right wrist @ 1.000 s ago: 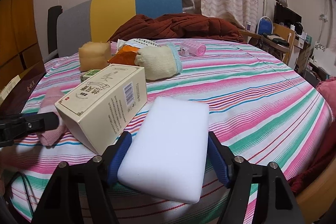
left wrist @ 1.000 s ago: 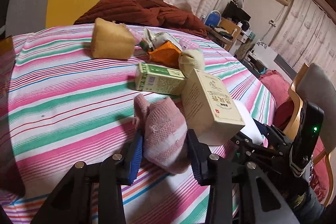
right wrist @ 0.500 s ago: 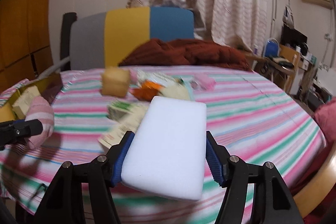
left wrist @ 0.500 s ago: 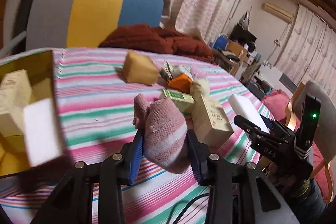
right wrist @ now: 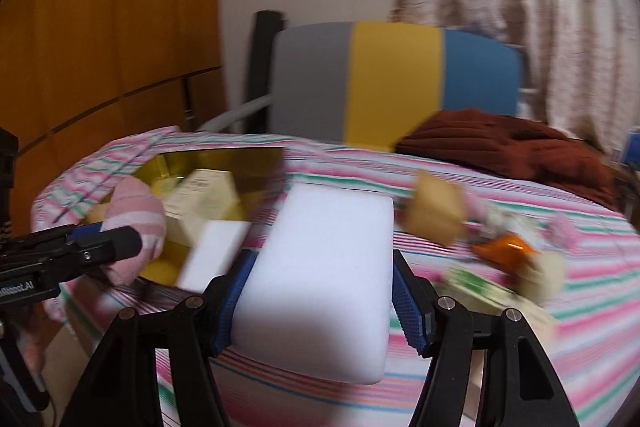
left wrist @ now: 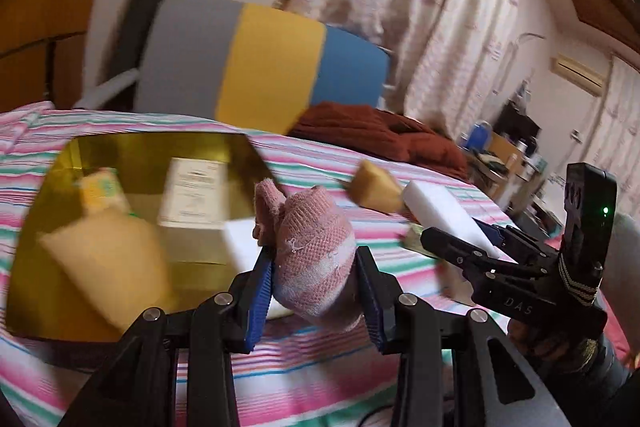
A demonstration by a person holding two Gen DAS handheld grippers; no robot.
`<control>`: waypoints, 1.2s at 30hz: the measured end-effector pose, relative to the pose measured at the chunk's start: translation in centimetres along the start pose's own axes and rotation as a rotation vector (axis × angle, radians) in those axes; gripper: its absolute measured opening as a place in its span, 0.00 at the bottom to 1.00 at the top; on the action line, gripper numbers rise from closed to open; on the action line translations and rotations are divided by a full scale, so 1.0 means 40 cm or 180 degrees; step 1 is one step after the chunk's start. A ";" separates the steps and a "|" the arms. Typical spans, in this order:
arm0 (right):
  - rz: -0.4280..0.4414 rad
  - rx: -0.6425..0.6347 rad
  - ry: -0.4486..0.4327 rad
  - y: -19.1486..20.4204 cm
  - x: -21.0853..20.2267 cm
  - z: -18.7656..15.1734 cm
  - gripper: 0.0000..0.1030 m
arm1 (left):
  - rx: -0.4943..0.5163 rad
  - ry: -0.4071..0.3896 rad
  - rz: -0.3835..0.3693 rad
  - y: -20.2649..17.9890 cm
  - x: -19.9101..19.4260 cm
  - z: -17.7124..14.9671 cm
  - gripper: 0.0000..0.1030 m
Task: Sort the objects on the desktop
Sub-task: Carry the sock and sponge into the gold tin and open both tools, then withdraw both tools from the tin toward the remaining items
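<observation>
My left gripper [left wrist: 316,287] is shut on a rolled pink sock [left wrist: 312,251], held above the striped cloth at the near right edge of a gold-lined box [left wrist: 120,155]. The same sock [right wrist: 136,211] shows at the left of the right wrist view, over the box [right wrist: 224,159]. My right gripper [right wrist: 320,295] is shut on a white sponge block [right wrist: 324,267], lifted off the table just right of the box. Inside the box lie a cream carton [left wrist: 192,191], a yellow sponge [left wrist: 108,259] and a white block [right wrist: 212,255].
A yellow sponge [right wrist: 436,215], an orange packet [right wrist: 504,251], a green carton [right wrist: 476,283] and a cream sock [right wrist: 548,275] remain on the striped table [right wrist: 560,211]. A brown blanket [right wrist: 512,151] and a grey, yellow and blue chair [right wrist: 392,83] stand behind.
Both grippers have swung left toward the gold box, carrying the pink sock and the white sponge block up off the table. The box now fills the left of both views.
</observation>
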State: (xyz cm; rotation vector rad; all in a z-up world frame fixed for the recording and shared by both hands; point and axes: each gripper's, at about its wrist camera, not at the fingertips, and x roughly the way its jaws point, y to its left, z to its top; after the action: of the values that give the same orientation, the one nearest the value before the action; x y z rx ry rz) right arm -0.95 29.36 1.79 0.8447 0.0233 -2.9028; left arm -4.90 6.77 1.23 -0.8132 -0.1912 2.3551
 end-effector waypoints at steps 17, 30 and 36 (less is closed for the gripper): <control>0.0785 0.0212 0.0185 0.136 0.336 0.234 0.77 | -0.0257 -0.0052 0.0606 0.262 0.061 0.188 0.54; 0.0411 0.0329 0.0076 -0.011 0.173 0.053 0.85 | -0.0396 -0.0168 0.0489 0.222 -0.006 0.103 0.58; 0.0005 0.0565 -0.0057 -0.151 0.026 -0.053 0.88 | -0.0124 -0.0001 0.0047 0.081 0.018 0.068 0.58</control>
State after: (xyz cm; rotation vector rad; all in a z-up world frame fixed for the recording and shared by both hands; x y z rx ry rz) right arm -1.38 35.34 -0.67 0.8437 -0.2400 -2.9437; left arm -8.63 4.82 1.98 -0.8354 -0.2328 2.3720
